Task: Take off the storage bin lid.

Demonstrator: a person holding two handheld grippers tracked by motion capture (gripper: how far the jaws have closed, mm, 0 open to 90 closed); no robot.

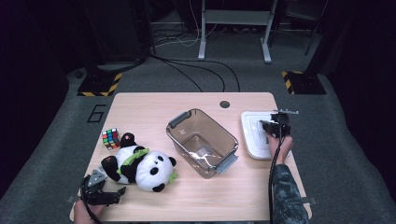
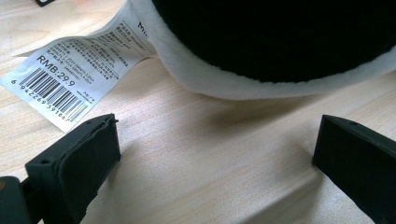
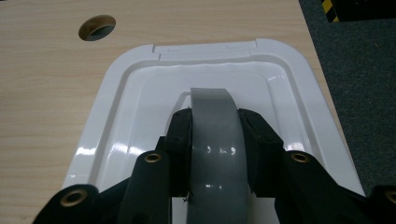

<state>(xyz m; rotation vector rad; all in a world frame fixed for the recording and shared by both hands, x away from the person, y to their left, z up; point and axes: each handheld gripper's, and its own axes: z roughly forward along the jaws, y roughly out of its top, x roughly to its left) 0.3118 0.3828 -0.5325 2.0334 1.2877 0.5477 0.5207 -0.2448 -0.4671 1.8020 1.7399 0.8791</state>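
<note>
My right gripper point(image 1: 272, 124) hovers over a white plastic lid point(image 1: 252, 140) at the table's right side. In the right gripper view its jaws press on both flat sides of a grey roll of tape point(image 3: 215, 140), held on edge above the lid point(image 3: 126, 93). At the near left corner my left gripper point(image 1: 120, 195) lies low on the table, open, pointing at a panda plush point(image 1: 140, 165). The left gripper view shows the panda's black-and-white body point(image 2: 280, 42) and its barcode tag point(image 2: 70, 79) just beyond the open fingers point(image 2: 79, 158), with nothing between them.
A clear plastic bin point(image 1: 173, 120) with grey handles sits empty in the middle of the table. A Rubik's cube point(image 1: 110, 138) stands left of the panda. A cable hole point(image 1: 224, 104) is near the far edge.
</note>
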